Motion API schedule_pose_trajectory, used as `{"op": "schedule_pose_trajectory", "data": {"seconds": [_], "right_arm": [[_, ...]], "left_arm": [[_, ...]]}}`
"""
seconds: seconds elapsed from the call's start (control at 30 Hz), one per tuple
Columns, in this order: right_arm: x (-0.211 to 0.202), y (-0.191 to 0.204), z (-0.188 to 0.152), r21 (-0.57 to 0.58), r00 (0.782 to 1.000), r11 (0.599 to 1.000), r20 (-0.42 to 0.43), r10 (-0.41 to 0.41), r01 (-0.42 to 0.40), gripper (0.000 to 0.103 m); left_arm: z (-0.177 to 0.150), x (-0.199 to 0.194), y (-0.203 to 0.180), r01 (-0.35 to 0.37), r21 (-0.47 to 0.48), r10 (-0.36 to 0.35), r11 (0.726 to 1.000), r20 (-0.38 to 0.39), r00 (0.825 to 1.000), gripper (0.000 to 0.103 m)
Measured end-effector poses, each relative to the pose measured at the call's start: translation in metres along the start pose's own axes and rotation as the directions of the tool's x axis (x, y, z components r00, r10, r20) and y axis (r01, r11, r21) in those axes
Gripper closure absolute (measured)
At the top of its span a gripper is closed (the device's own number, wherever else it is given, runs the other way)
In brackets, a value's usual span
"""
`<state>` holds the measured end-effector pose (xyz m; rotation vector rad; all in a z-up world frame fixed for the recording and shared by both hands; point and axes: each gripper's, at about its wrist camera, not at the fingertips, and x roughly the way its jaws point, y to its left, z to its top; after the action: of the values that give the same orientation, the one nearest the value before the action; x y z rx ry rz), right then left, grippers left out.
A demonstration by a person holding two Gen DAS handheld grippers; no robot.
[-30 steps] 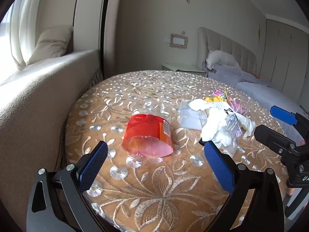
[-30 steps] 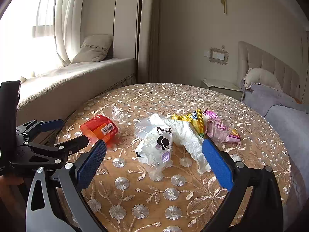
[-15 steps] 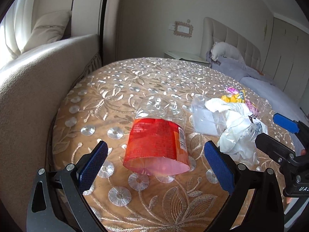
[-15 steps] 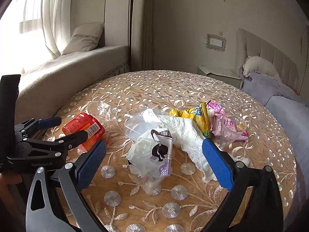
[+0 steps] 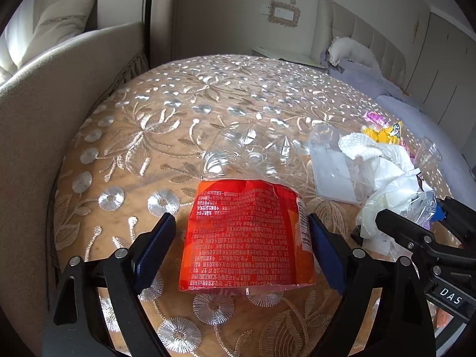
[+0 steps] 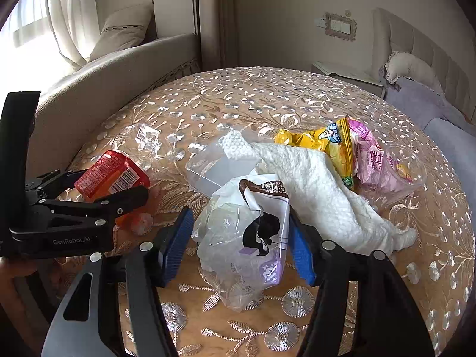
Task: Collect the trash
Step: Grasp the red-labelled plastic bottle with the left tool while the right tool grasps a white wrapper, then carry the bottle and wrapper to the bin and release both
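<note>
Tools first, since they sit nearest my cameras. My left tool [image 5: 239,248] straddles the red wrapper [image 5: 247,235]; its jaws have just been closing, the right pad touches the wrapper's barcode edge, and the left pad is clear of it, so nothing is gripped yet. My right tool [image 6: 238,245] brackets the white printed bag [image 6: 247,238]; its jaws have also just been closing. The right pad is against the bag's edge and the left pad is just beside it, so I judge this as contact at most, not a grip.

Both pieces lie flat on the embroidered tabletop [image 6: 297,98], so I want each pinch low and centred, catching several folds of film instead of one slippery edge. The red wrapper is a hollow sleeve with clear film [image 5: 255,151] trailing behind it; I should let it collapse between the pads before lifting. The bag's top touches the white paper towel [image 6: 321,190] and the clear plastic tray [image 6: 214,169], so I lift slowly and watch for anything dragging along.

Farther back, the yellow snack packet [image 6: 324,145] and the pink wrapper [image 6: 374,160] wait, with a clear cup [image 6: 401,172] beside them.
</note>
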<state>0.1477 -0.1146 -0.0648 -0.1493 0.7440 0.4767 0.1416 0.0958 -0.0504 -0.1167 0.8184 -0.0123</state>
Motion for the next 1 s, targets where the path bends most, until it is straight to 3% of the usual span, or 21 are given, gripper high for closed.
{"op": "schedule_pose_trajectory", "data": {"seconds": [0.03,0.13,0.4,0.73,1.0], "right_arm": [[0.0,0.0,0.0,0.0,1.0,1.0,0.003,0.002,-0.002,0.059],[-0.004,0.001,-0.002,0.0,1.0,1.0,0.012,0.012,-0.012,0.06],[-0.043,0.004,-0.011,-0.018,0.996,0.999,0.073,0.046,-0.044,0.06],[-0.121,0.008,-0.045,-0.066,0.98,0.996,0.189,0.064,-0.052,0.06],[-0.179,-0.012,-0.08,-0.044,0.964,0.999,0.267,0.007,0.005,0.06]], "left_arm": [[0.0,0.0,-0.001,-0.027,0.016,0.027,1.0,0.004,1.0,0.036],[-0.001,-0.002,-0.002,0.003,0.005,-0.003,1.0,0.011,1.0,0.037],[-0.021,-0.048,-0.01,0.021,-0.008,-0.02,1.0,0.094,0.995,0.037],[-0.057,-0.118,-0.049,0.079,0.05,-0.087,0.996,0.18,0.98,0.037],[-0.088,-0.146,-0.095,0.146,0.124,-0.167,0.981,0.187,0.968,0.037]]}}
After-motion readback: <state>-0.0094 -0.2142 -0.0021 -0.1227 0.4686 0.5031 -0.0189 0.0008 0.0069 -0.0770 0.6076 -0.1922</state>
